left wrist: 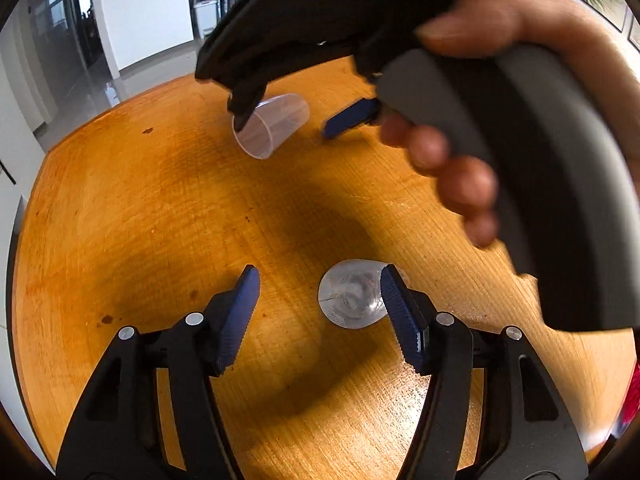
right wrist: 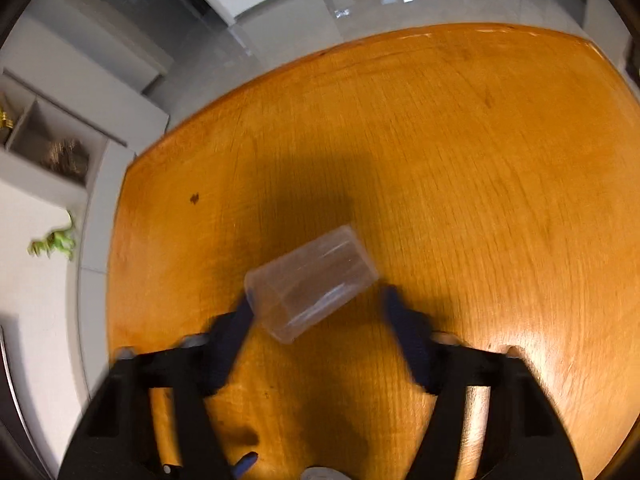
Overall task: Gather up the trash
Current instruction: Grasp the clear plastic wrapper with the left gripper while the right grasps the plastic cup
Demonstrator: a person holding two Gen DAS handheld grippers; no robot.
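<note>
Orange wooden table [right wrist: 460, 152]; grey shelf unit [right wrist: 48, 148] left; green toy [right wrist: 56, 242], perhaps dinosaur, blurred.

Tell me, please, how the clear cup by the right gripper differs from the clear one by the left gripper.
The far cup lies on its side; the near cup shows only a round face. The far cup looks smooth, the near cup crinkled. The far cup is between the right gripper's open jaws, the near cup against one finger of the left gripper. Both are clear plastic.
</note>
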